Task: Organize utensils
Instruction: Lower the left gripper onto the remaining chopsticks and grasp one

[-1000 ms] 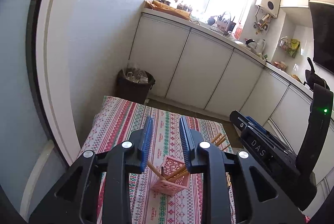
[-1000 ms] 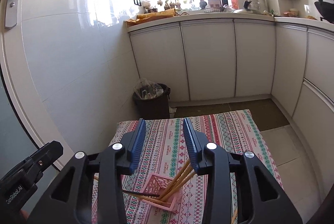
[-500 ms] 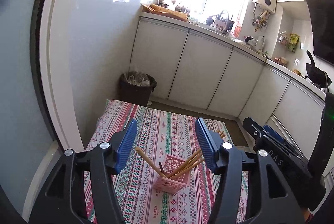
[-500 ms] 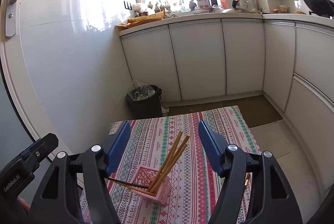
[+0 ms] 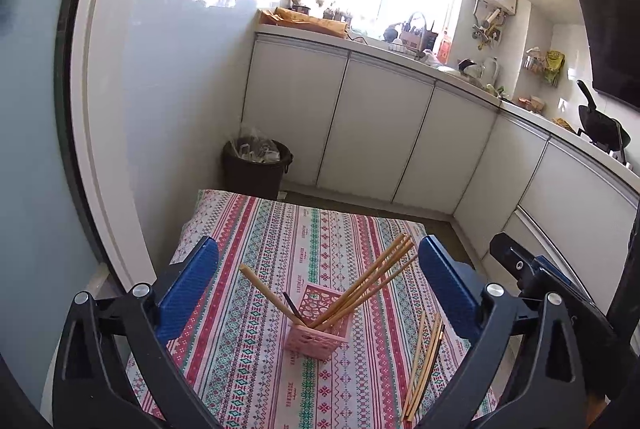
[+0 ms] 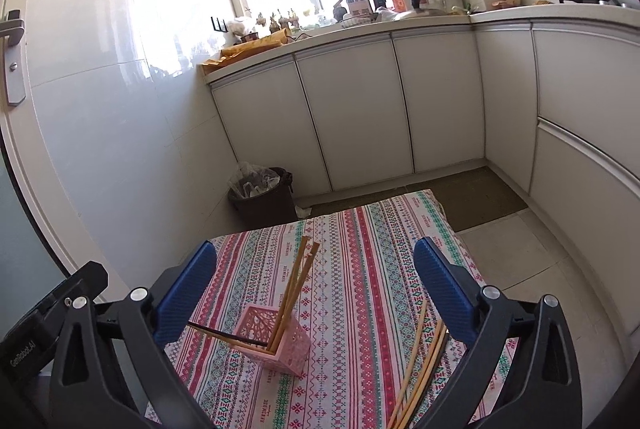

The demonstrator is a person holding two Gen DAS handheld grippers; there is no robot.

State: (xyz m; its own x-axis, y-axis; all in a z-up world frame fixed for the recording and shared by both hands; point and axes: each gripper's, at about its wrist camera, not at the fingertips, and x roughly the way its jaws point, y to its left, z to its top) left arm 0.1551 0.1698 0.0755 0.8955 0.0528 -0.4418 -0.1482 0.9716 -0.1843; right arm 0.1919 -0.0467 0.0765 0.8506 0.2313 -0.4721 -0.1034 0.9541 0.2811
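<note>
Chopsticks (image 5: 362,289) lean in pink holder (image 5: 318,329); both grippers, left (image 5: 320,287) and right (image 6: 316,289), opening wide, empty

patterned tablecloth (image 5: 260,237) bears pink basket (image 5: 316,337), loose chopsticks (image 5: 424,357).

Pink lattice holder (image 5: 316,329) upright, chopsticks (image 5: 368,285) leaning inside, loose chopsticks (image 5: 426,353) beside

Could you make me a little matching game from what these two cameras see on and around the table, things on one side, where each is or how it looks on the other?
Things:
1. pink basket
2. loose chopsticks
3. black bin
4. left claw

Descriptions:
A. lying flat on the striped tablecloth
B. on the floor beyond the table
C. jaws opening, nothing between them
D. standing on the table, chopsticks leaning out of it

Pairs: 1-D, 2-A, 3-B, 4-C
</note>
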